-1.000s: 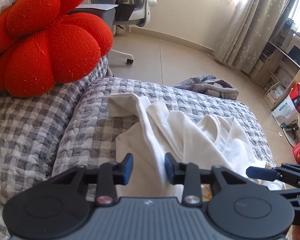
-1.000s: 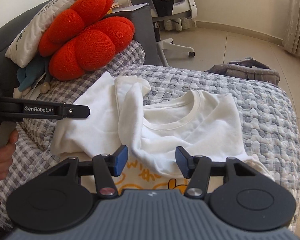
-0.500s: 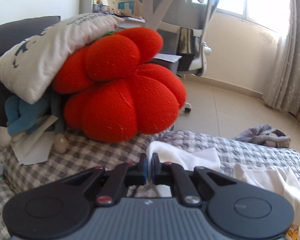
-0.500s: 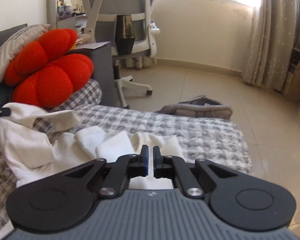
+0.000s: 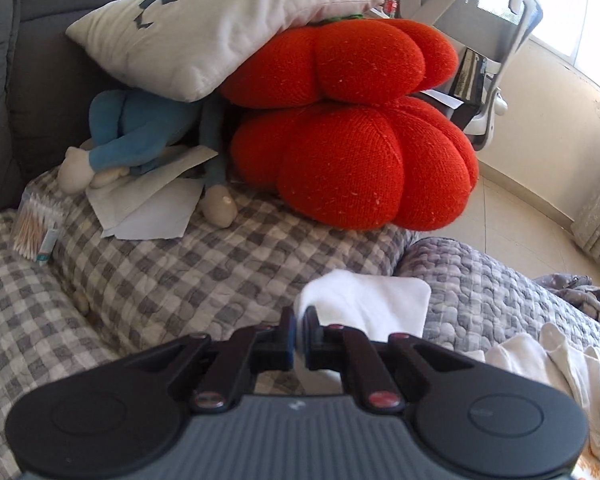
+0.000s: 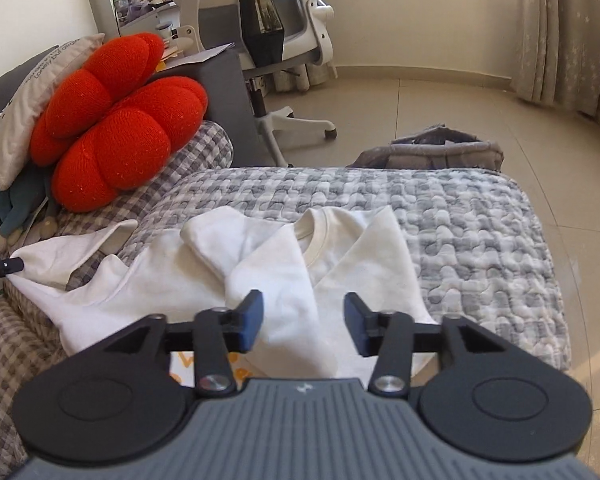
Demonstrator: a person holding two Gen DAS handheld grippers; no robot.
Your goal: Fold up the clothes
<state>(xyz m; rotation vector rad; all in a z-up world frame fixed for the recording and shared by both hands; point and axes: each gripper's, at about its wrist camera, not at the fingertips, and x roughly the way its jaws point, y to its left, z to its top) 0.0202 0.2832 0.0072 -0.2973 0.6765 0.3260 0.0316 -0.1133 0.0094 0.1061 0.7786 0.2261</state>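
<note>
Softly crumpled white sweatshirt, pinched.

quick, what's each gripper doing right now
Left gripper: closed on the white shirt's sleeve.
Right gripper: open, holding nothing, above the white shirt.

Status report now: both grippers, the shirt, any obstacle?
Left gripper shut on white shirt sleeve. Right gripper open above shirt. Red cushion close ahead.
</note>
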